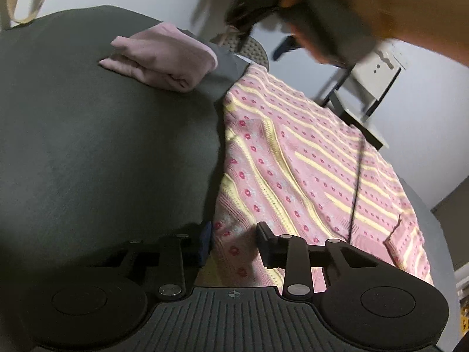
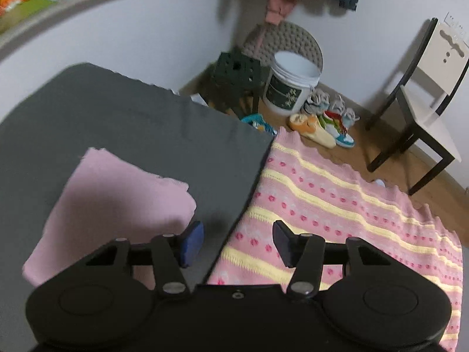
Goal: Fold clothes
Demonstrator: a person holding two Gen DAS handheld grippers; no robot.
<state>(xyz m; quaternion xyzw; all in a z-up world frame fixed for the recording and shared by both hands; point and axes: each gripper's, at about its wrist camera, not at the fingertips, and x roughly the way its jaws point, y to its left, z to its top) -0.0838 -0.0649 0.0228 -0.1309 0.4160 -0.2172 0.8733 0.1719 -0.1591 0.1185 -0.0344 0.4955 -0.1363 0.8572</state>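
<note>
Lying spread over the far right corner of the dark grey cloth-covered tabletop (image 2: 123, 111), the pink knitted garment with yellow stripes (image 1: 316, 161) sits beside a folded plain pink garment (image 2: 117, 193); left gripper (image 1: 233, 243) and right gripper (image 2: 237, 243) both spread, holding nothing

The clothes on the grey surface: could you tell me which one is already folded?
The plain pink garment is folded into a compact bundle. The pink knit with yellow stripes lies spread out flat beside it, partly over the table edge.
</note>
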